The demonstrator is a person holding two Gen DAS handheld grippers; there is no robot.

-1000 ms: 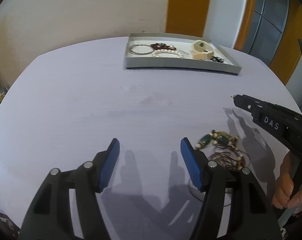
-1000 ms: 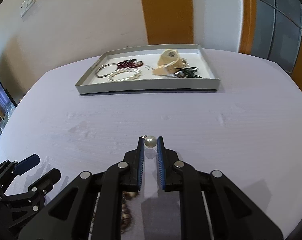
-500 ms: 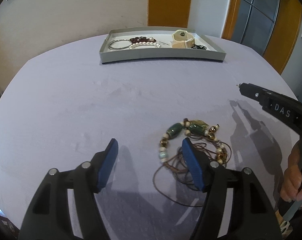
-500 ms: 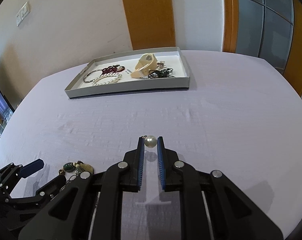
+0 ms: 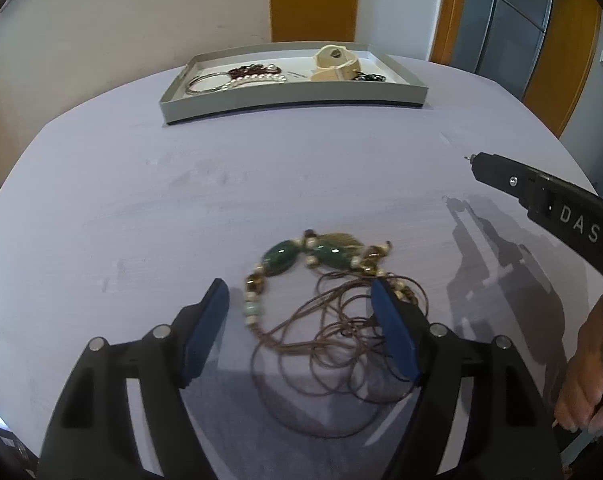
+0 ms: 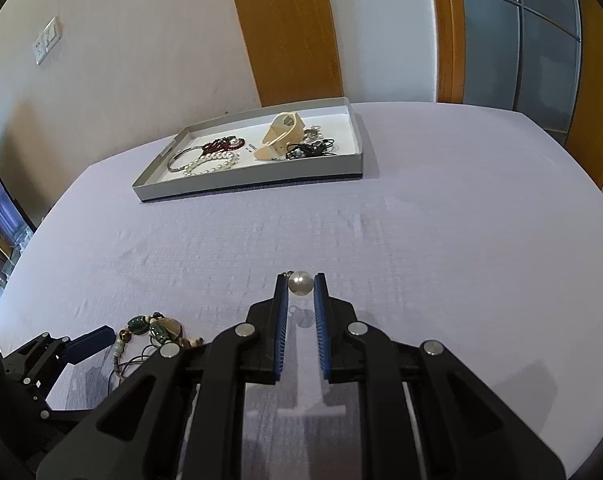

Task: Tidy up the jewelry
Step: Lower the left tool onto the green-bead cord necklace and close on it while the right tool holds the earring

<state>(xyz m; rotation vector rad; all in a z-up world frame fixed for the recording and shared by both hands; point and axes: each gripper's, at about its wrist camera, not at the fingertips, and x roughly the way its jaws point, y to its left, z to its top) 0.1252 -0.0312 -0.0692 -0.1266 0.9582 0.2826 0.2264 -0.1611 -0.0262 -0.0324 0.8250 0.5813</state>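
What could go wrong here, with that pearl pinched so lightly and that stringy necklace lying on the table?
The pearl sits at the very tips of the right hand-held gripper; being round, it might slip out and roll across the table. The necklace has loose tangled cord between the open left hand-held gripper fingers; a grasp could catch only some loops.

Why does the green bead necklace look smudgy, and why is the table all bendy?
Left wrist view: the necklace looks motion-blurred and the tray bows from fisheye distortion. Right wrist view: the pearl in the right tool looks sharp; the table edge curves.
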